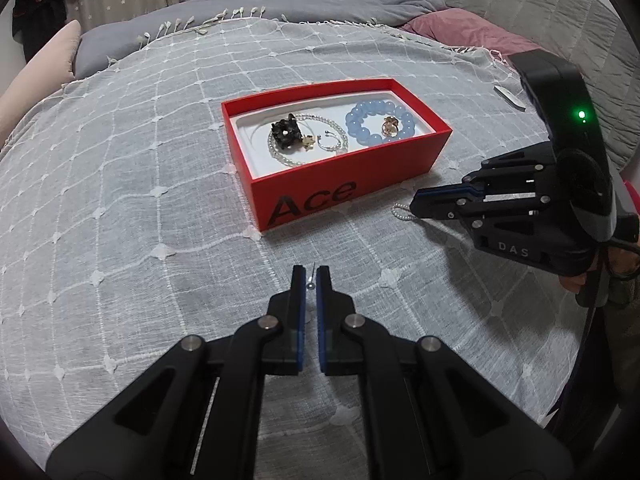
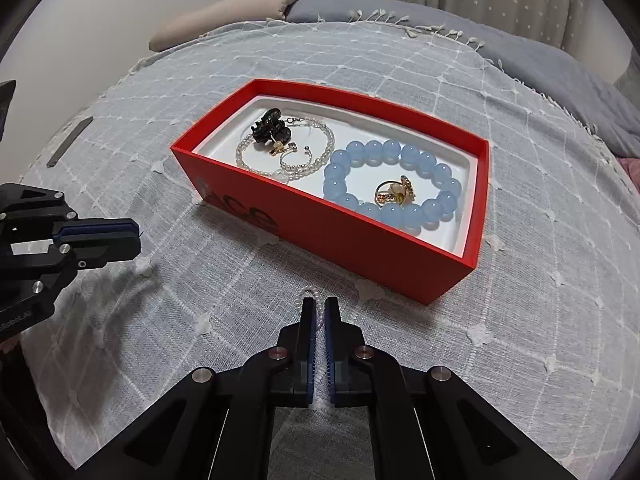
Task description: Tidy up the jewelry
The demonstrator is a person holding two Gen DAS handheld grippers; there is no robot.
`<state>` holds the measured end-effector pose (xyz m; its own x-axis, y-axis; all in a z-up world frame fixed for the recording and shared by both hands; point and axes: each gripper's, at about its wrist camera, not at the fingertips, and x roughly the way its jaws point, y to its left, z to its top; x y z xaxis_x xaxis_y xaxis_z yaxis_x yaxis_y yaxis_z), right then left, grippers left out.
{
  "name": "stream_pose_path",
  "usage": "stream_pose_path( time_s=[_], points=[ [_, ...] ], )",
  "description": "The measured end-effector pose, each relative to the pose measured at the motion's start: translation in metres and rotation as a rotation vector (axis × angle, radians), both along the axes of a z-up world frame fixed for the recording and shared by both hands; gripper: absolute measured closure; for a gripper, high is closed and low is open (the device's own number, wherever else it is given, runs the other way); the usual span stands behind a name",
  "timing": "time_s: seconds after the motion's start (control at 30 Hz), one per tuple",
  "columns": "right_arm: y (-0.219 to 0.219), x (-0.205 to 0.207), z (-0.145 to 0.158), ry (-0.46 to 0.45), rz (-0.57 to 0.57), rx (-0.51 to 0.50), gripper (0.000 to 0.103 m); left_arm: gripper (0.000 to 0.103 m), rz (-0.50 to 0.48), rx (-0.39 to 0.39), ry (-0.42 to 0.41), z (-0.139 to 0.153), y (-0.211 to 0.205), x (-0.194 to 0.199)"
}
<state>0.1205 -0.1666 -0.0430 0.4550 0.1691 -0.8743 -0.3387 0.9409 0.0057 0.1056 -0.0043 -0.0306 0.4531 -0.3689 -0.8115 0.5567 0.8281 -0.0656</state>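
A red box with a white liner sits on the bedspread. Inside lie a blue bead bracelet around a gold ring, and a pearl necklace with a black flower clip. My left gripper is shut on a thin silver ear stud, just above the cloth in front of the box. My right gripper is shut on a small pearl strand, right of the box, low over the bedspread.
A grey checked bedspread covers the bed. A flat metal strip lies on it beyond the right gripper. Grey bedding, a pink pillow and a beige pillow sit at the far edge.
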Motion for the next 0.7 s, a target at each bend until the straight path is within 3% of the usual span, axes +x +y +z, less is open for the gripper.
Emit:
stream_pose_path(
  time_s=[0.27, 0.33, 0.7],
  points=[
    [-0.005, 0.001, 0.004, -0.006, 0.000, 0.013, 0.098, 0.097, 0.004, -0.005, -0.004, 0.002, 0.001, 0.001],
    [-0.006, 0.003, 0.002, 0.005, -0.005, 0.018, 0.088, 0.097, 0.006, -0.004, -0.006, 0.002, 0.001, 0.001],
    [-0.001, 0.007, -0.007, 0.031, -0.009, 0.030, 0.088, 0.097, 0.009, -0.011, -0.010, 0.004, 0.001, 0.002]
  ],
)
